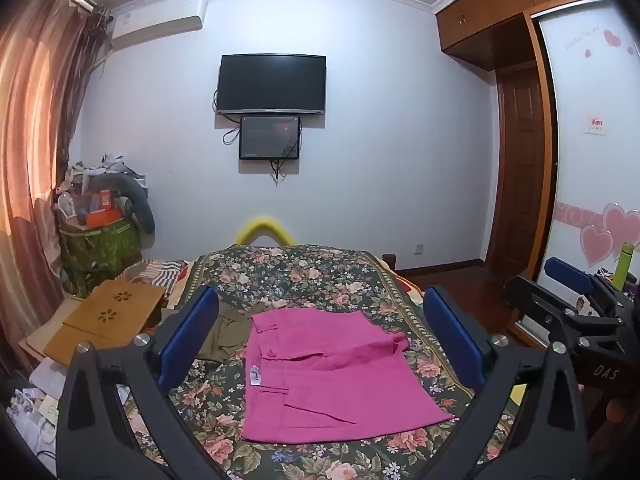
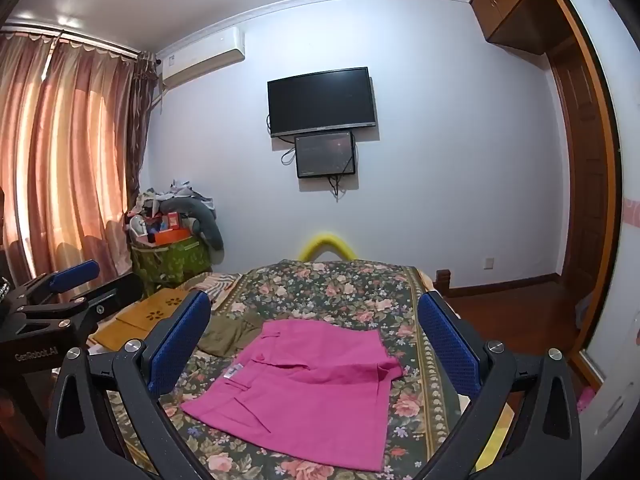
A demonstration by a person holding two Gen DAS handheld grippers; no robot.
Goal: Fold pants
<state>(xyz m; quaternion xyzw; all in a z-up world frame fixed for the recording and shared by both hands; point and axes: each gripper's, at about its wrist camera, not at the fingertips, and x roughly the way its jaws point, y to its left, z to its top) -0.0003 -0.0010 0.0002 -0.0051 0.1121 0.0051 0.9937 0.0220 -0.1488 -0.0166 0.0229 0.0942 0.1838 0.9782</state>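
Both grippers, left gripper point(image 1: 320, 340) and right gripper point(image 2: 314, 342), are hovering spread wide, gripping nothing, over magenta pants point(image 1: 332, 376) lying part-folded on floral bedspread point(image 1: 304, 272); you're risking snagging olive garment point(image 1: 226, 334) alongside.

bed point(image 1: 320, 268): floral cover | on it: pink pants point(image 1: 328, 376), olive garment point(image 1: 226, 332)

A home bedroom was shown. A bed covered by a dark floral quilted bedspread point(image 1: 320, 276) was seen in the near middle, and a black flat-screen television point(image 1: 272, 83) was mounted on the far white wall. Pink-brown pleated curtains point(image 2: 60, 152) were hung at the left, and a brown wooden built-in wardrobe point(image 1: 500, 4) was fitted at the right.
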